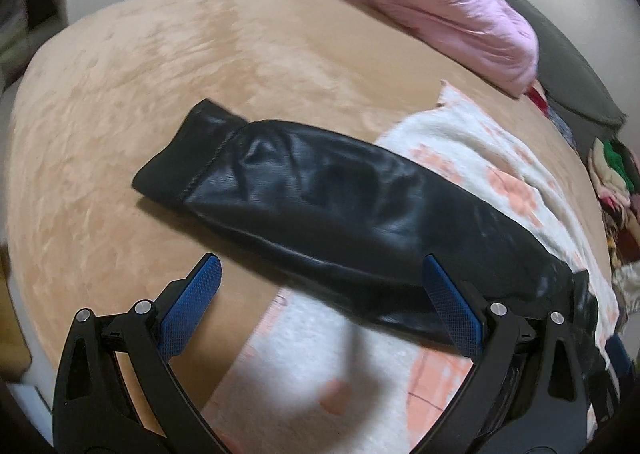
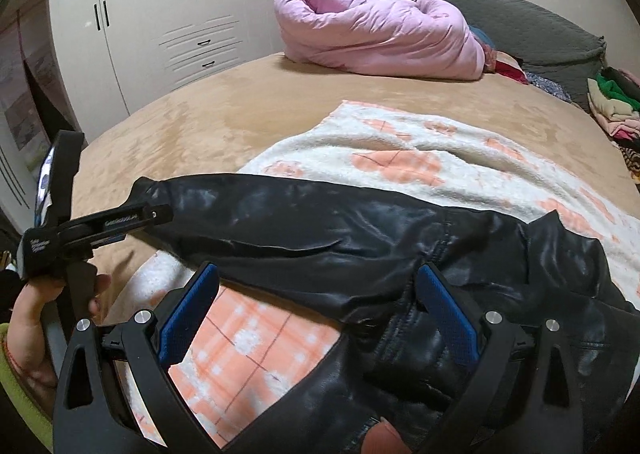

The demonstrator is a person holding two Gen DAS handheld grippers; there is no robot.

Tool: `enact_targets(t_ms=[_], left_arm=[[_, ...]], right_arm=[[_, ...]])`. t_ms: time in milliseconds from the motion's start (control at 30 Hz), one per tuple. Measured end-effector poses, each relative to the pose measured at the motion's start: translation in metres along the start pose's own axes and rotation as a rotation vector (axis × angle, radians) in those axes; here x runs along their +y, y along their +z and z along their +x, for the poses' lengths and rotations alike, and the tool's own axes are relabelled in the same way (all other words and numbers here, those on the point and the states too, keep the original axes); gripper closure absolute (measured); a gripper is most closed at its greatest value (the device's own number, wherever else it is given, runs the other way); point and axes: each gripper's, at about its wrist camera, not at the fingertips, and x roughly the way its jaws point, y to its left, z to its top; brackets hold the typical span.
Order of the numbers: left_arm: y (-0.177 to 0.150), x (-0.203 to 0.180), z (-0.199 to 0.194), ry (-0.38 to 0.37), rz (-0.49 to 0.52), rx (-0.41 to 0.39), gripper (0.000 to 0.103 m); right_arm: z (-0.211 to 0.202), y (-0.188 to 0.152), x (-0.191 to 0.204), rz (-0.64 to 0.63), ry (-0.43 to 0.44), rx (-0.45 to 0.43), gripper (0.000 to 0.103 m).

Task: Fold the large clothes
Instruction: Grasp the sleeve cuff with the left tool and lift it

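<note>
lying across white-and-orange blanket (image 2: 400, 162) on tan bed (image 1: 160, 94): black leather jacket (image 2: 460, 294), sleeve (image 1: 304, 190) stretched out from jacket body, cuff end past blanket edge onto bed cover. left tool (image 1: 320, 302) spread wide, blue pads (image 1: 192, 306) empty, hovering just short of sleeve. right tool (image 2: 316, 310) also spread, nothing pinched, above jacket body beside sleeve root. hand (image 2: 32, 334) grips left tool at far end of sleeve. pink duvet (image 2: 376, 34) rolled up well beyond jacket, against grey headboard (image 2: 520, 26).
</note>
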Motion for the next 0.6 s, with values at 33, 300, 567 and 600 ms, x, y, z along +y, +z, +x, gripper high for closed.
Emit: enact_targets(t_ms=[33,300,567,600], left_arm=[[0.002,0.004,0.004,0.009,-0.017,0.003,0.009],[0.014,0.038,0.041,0.002,-0.222,0.034,0.015],[0.022,0.034,0.003,-0.121,-0.219,-0.120,0.100],[0.022,0.031,-0.006,-0.140,-0.209,-0.143,0.100]], right_arm=[[0.001,-0.001,0.000,0.005,0.006,0.001,0.004],[0.003,-0.017,-0.021,0.072,-0.002,0.025,0.004],[-0.022,-0.044,-0.060,0.160,-0.044,0.012,0.004],[-0.027,-0.048,-0.066,0.172,-0.054,0.008,0.004]])
